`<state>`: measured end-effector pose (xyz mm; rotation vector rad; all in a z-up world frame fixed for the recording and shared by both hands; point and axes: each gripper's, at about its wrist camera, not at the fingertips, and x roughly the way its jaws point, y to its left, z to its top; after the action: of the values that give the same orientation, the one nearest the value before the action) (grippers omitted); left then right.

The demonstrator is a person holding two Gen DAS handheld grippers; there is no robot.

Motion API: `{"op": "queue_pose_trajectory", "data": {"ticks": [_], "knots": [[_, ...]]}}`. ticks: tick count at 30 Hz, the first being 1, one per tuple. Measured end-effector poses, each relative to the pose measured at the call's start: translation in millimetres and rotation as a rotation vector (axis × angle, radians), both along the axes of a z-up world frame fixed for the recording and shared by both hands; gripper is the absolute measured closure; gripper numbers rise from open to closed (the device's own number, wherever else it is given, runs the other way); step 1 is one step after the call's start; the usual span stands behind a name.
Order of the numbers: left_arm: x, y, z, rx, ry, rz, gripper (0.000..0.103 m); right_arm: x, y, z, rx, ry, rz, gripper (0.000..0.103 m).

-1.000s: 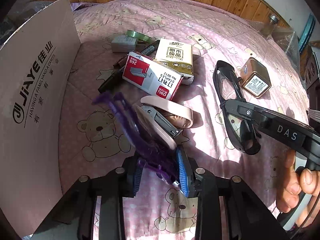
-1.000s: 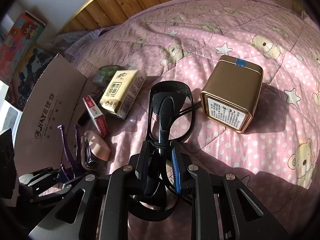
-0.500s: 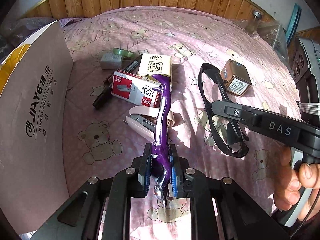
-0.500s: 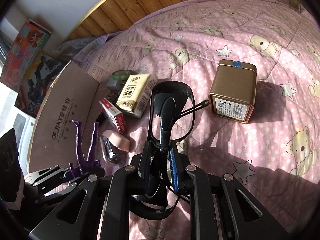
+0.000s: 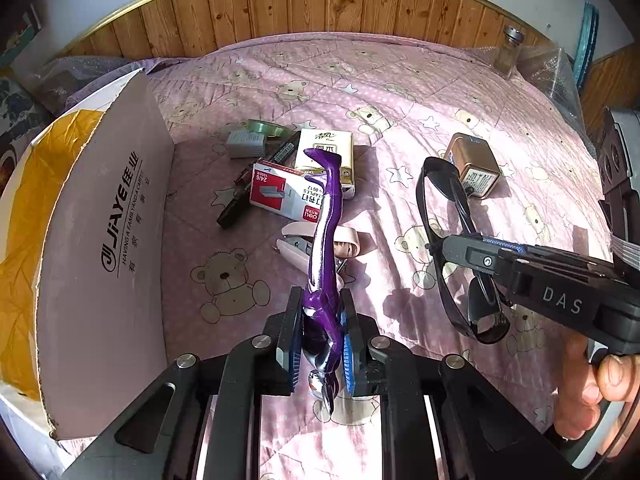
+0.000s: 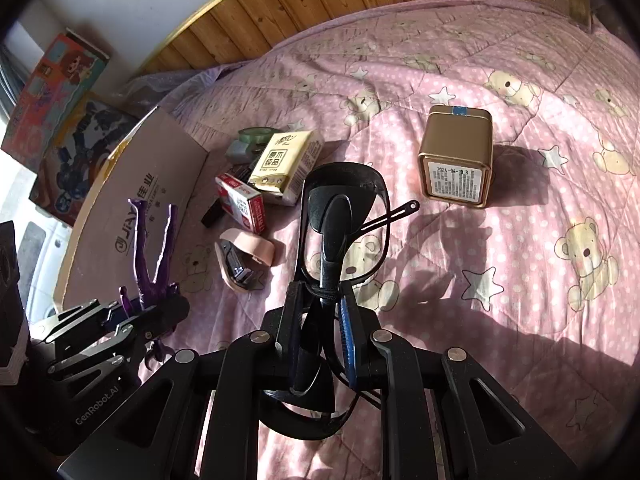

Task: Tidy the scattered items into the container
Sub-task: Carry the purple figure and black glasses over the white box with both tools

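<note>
A: What does the left hand-held gripper [image 5: 320, 332] have?

B: Its jaws are closed tight on a purple figurine [image 5: 325, 248], gripped at the body, with the legs sticking out ahead of the fingers, lifted off the bed [image 5: 400, 92].

A: And the right hand-held gripper [image 6: 320, 320]?

B: Clamped on a pair of black glasses [image 6: 340, 216], the frame standing up ahead of the pads and one thin temple arm sticking out to its right. A hand [image 5: 592, 396] holds its handle.

A: Where is the container?

B: The cardboard box [image 5: 100, 240] lies to the left of the left hand-held gripper, its printed flap standing up beside the scattered things.

A: What lies on the bed?

B: Ahead of the left hand-held gripper, a pink stapler [image 5: 316, 240] is nearest, then a red staples box [image 5: 280, 196], with a yellow tissue pack [image 5: 328, 156] touching its far side. Beyond them to the left are a black marker [image 5: 256, 184], a small grey box [image 5: 246, 145] and a roll of green tape [image 5: 264, 126]. A gold tin [image 6: 456, 160] sits apart, ahead and to the right of the right hand-held gripper.
</note>
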<state>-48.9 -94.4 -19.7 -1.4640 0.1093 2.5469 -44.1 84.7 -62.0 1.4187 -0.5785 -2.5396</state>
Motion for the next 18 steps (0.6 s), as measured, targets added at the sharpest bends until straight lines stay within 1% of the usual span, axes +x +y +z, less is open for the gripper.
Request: {"op": "queue_pose_trajectory", "data": {"ticks": [6,14,18], "knots": [[19.1,-6.9,12.7,0.042,0.034,0.002,0.086,26.4,-16.4,15.0,0.040,0.022,0.022,0.085],[38.7,-20.6,45.5,0.121,0.125,0.016,0.086,46.0,-39.4,52.2,0.108,0.095,0.063,0.085],[49.6,-30.7,53.8,0.150,0.150,0.028,0.086,55.7,-49.2,58.2,0.128,0.105,0.073,0.085]]}}
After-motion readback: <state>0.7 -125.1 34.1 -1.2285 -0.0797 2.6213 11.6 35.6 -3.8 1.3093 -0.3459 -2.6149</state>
